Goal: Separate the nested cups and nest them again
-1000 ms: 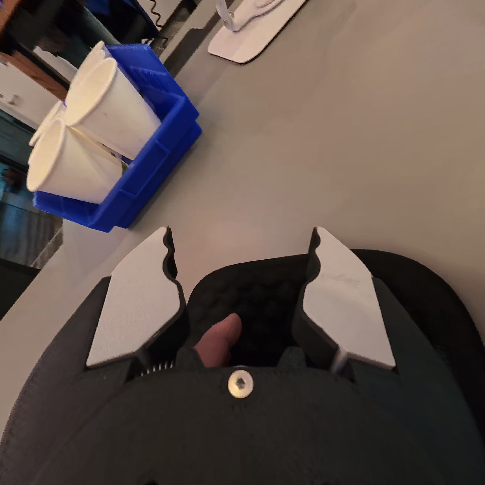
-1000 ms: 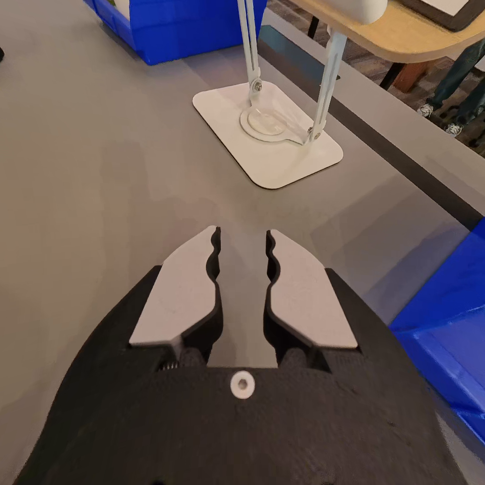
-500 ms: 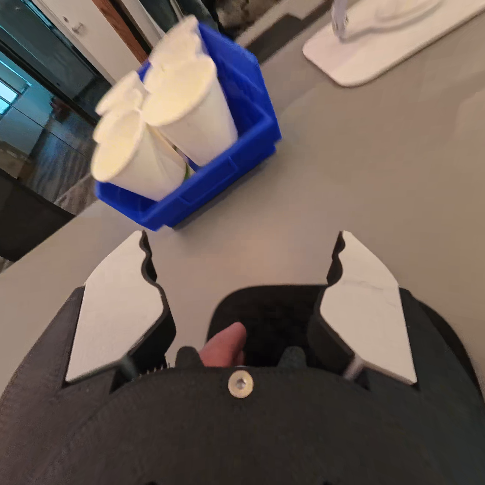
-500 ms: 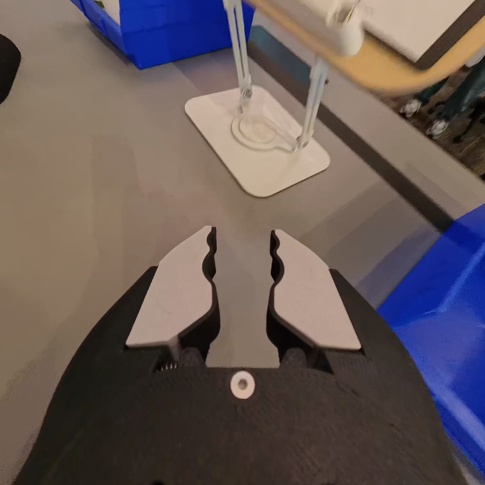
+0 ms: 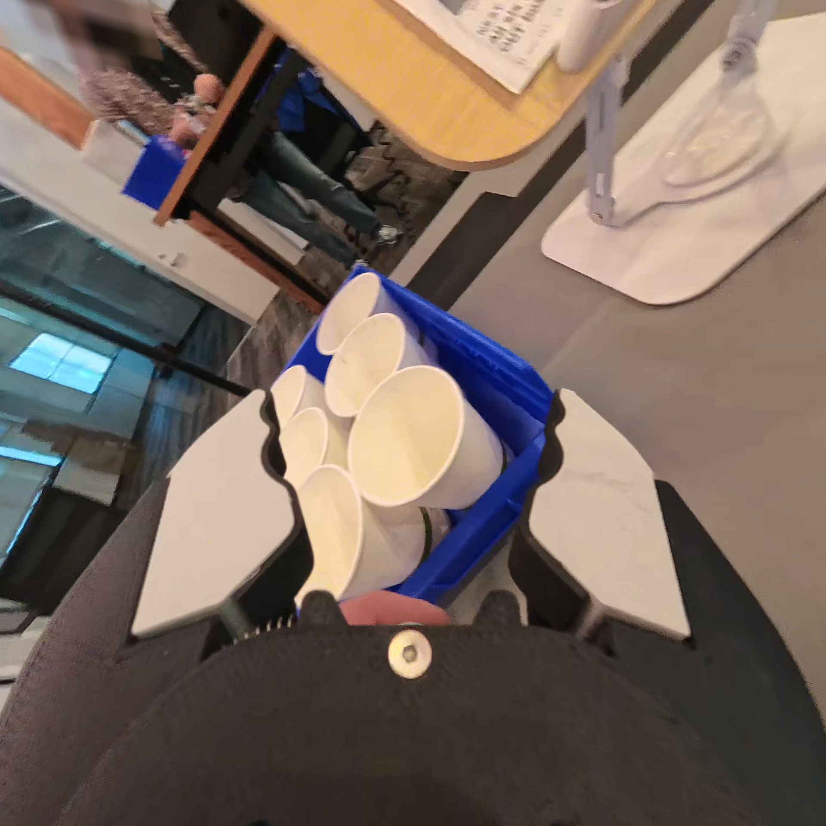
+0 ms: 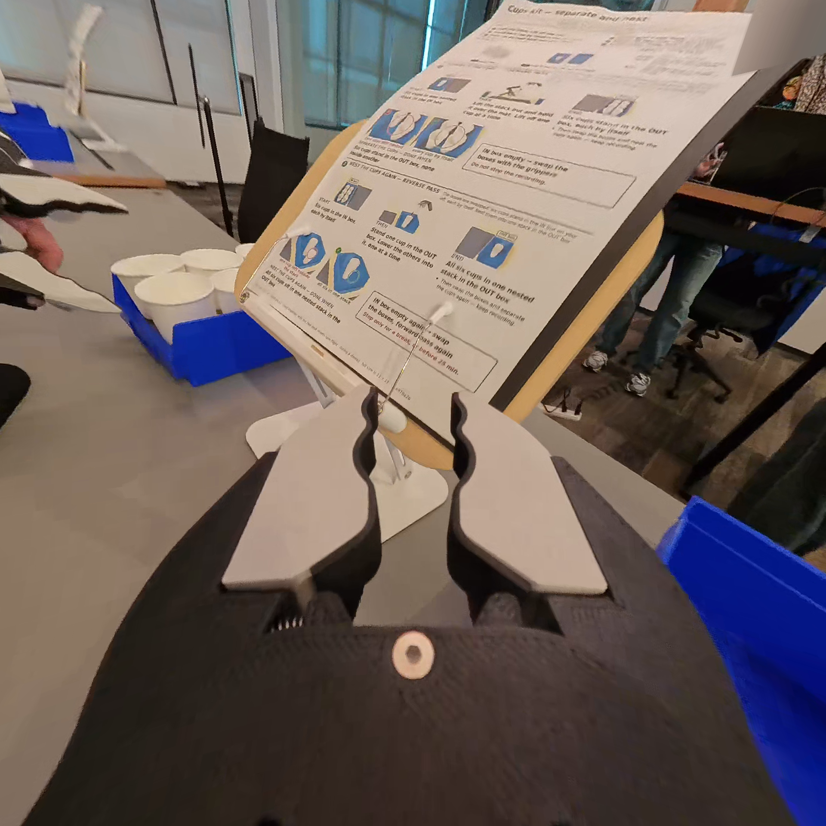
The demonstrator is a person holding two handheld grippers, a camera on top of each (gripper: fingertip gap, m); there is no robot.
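Now left gripper (image 5: 411, 447) swung over blue bin (image 5: 487, 371), jaws wide, empty, straddling cups (image 5: 404, 436); right gripper (image 6: 411, 438) narrowly open, empty. Pickup imminent.

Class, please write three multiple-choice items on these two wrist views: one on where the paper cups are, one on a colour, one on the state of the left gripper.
1. Where do the white paper cups stand?
A. In the blue bin
B. On the white stand base
C. On the floor

2. What colour is the tabletop under the bin?
A. Red
B. Grey
C. Green

3. How is the left gripper set?
A. Shut on a cup
B. Shut with nothing in it
C. Open, fingers spread to either side of the bin's near end

Answers:
1 A, the cups sit upright side by side inside the bin's walls in both views.
2 B, the bare surface around the bin is plain grey.
3 C, a wide gap shows between the fingers, and neither presses on a cup.
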